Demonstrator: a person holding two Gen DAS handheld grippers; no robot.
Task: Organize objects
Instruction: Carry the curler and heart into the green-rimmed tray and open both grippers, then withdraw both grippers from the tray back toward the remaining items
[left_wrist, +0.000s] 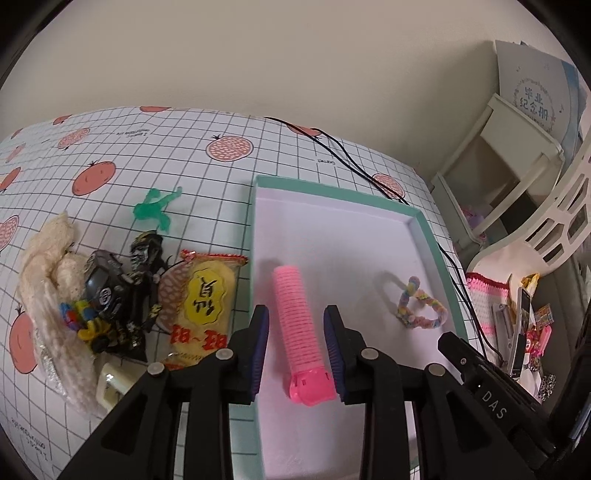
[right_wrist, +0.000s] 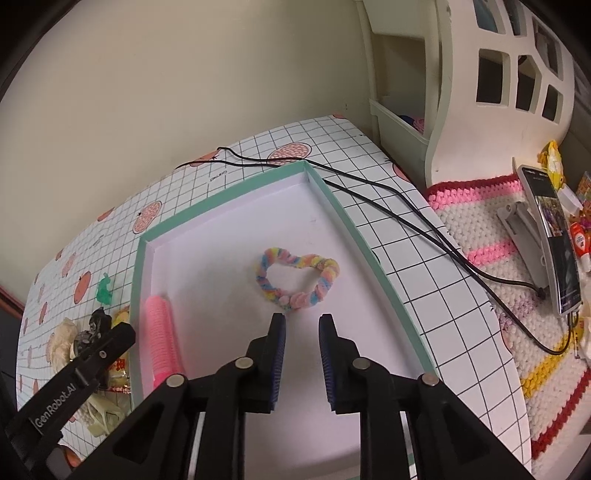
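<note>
One fruit-print grid tablecloth (left_wrist: 184, 162) meets a plain cream wall (left_wrist: 295, 55).

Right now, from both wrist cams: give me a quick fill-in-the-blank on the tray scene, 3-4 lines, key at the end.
1. The pink hair roller lies inside the ____-rimmed tray.
2. The pipe-cleaner loop in the tray is bent into a ____ shape.
3. The left gripper has its jaws ____, one on each side of the roller.
4. The snack packet lies ____ the tray, on the tablecloth.

Missing words: green; heart; open; outside
</note>
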